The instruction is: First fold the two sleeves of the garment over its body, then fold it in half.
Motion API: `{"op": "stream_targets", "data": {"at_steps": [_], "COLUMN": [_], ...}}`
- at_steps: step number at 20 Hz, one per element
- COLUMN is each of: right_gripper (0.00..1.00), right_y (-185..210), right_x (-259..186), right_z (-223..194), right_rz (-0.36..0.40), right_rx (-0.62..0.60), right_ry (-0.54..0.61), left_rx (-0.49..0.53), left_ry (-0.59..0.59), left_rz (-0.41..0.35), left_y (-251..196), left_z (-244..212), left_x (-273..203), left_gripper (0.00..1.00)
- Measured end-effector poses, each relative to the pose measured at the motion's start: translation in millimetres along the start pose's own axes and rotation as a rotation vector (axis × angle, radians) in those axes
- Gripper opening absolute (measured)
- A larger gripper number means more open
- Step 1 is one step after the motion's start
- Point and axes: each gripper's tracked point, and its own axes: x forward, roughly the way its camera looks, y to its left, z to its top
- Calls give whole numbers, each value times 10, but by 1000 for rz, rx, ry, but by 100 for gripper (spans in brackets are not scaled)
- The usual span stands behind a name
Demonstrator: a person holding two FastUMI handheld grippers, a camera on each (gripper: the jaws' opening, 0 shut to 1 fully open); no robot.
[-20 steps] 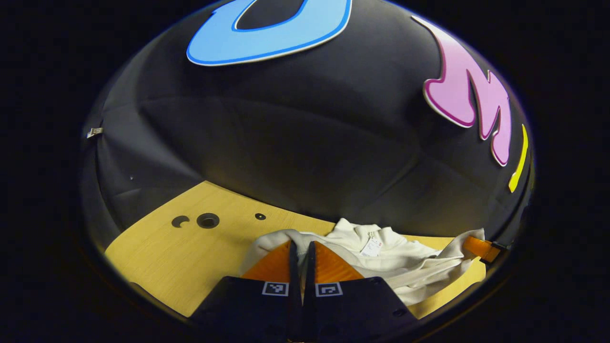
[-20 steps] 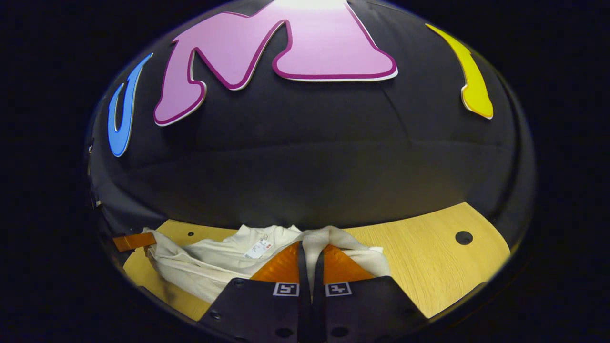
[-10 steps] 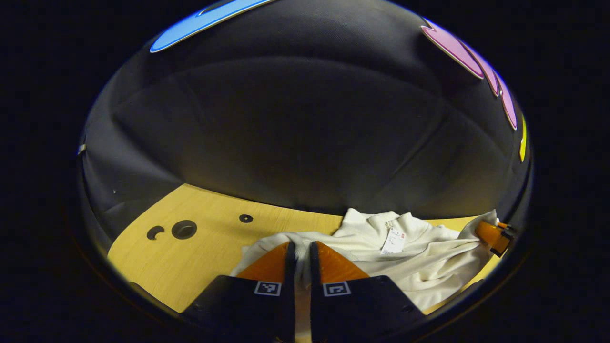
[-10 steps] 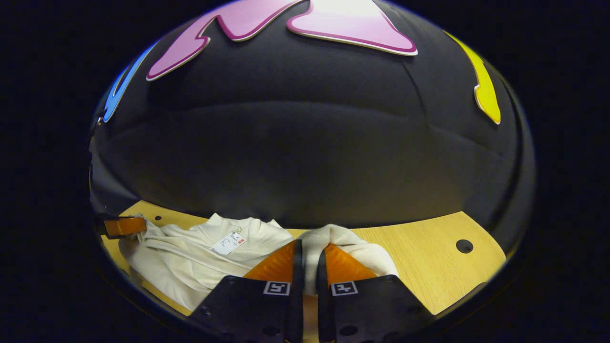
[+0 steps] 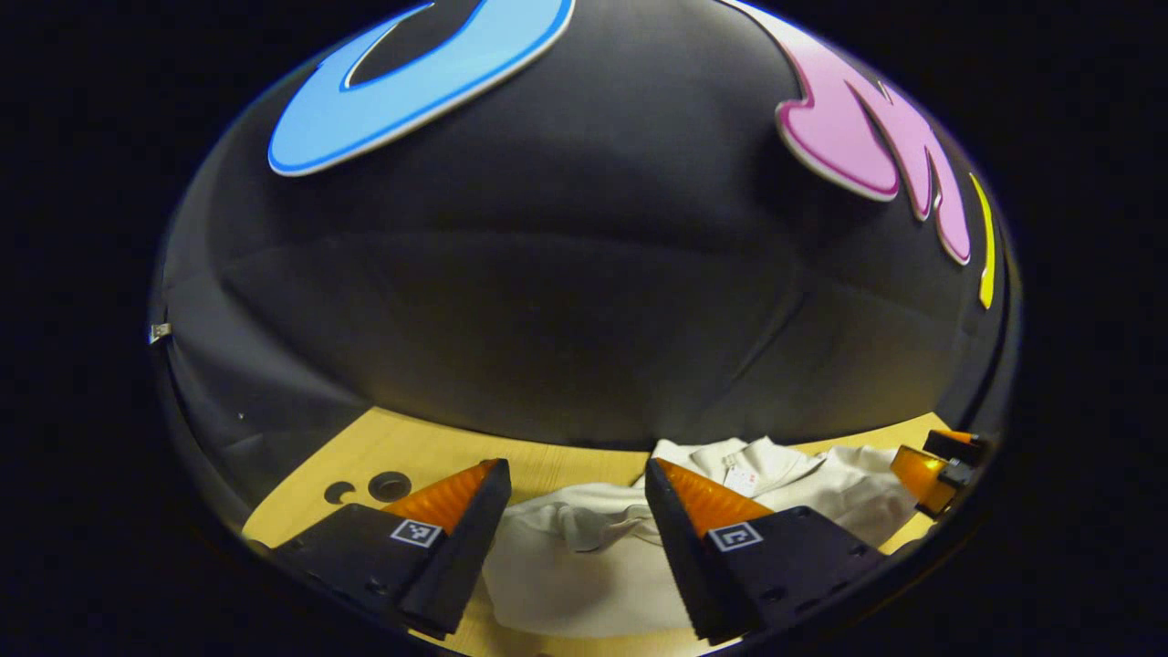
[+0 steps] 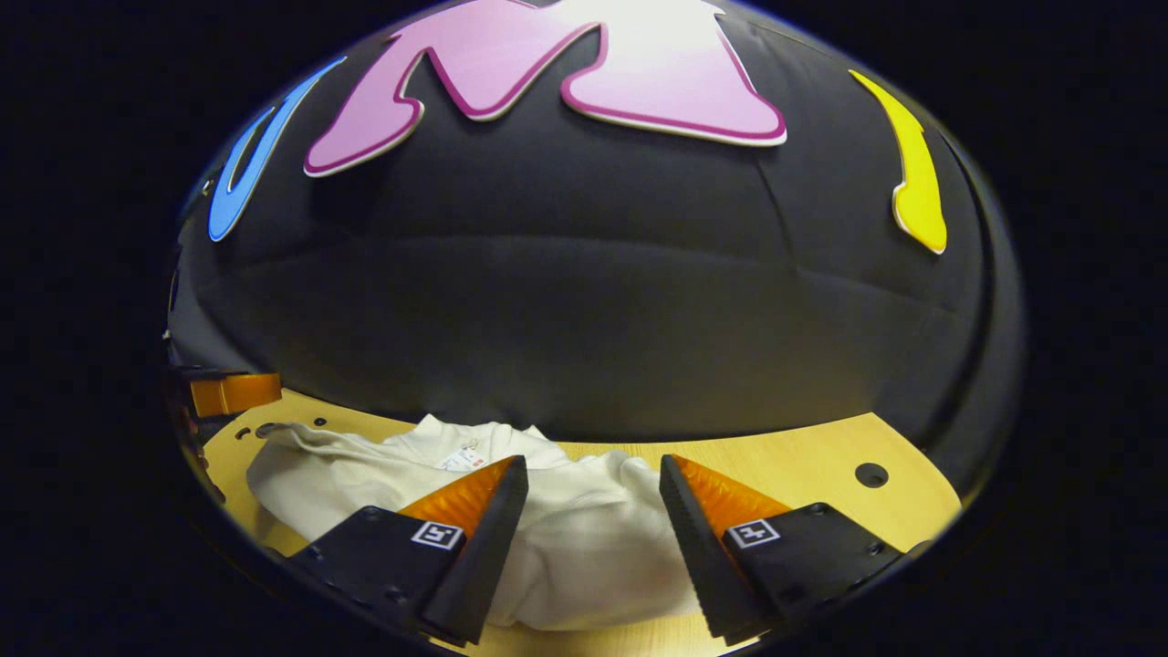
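A cream-white garment (image 5: 584, 566) lies bunched on the wooden table (image 5: 429, 452), a small paper tag (image 5: 737, 478) near its collar. In the left gripper view my left gripper (image 5: 575, 474) stands open just above the cloth, which lies loose between and below its fingers. The right gripper (image 5: 940, 461) shows at the far right edge there. In the right gripper view the same garment (image 6: 584, 538) spreads under my right gripper (image 6: 593, 470), which is open with nothing held. The tag (image 6: 461, 459) lies near its left finger. The left gripper (image 6: 233, 392) appears at the far left edge.
The table (image 6: 821, 474) ends at the black cloth wall close behind the garment. Small round holes (image 5: 389, 485) mark the wood at the left in the left gripper view, and one hole (image 6: 871, 474) sits at the right in the right gripper view.
Both grippers were shut on folds of the garment and have now opened and let go. The cloth has dropped onto the table, and both views have tilted slightly upward.
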Motion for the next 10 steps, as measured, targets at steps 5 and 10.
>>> {"op": "stream_targets", "data": {"at_steps": [5, 10], "right_gripper": [99, 97], "right_y": [-98, -218], "right_x": [-583, -1278], "right_z": [394, 1028], "right_rz": [-31, -63], "right_rx": [-38, -13], "right_ry": [-49, -135], "left_rx": [26, -17], "left_ry": [-97, -189], "left_rz": [-28, -79], "left_y": [-85, -162], "left_z": [551, 1081], "left_x": [-728, -1681], "left_gripper": [97, 97]}}
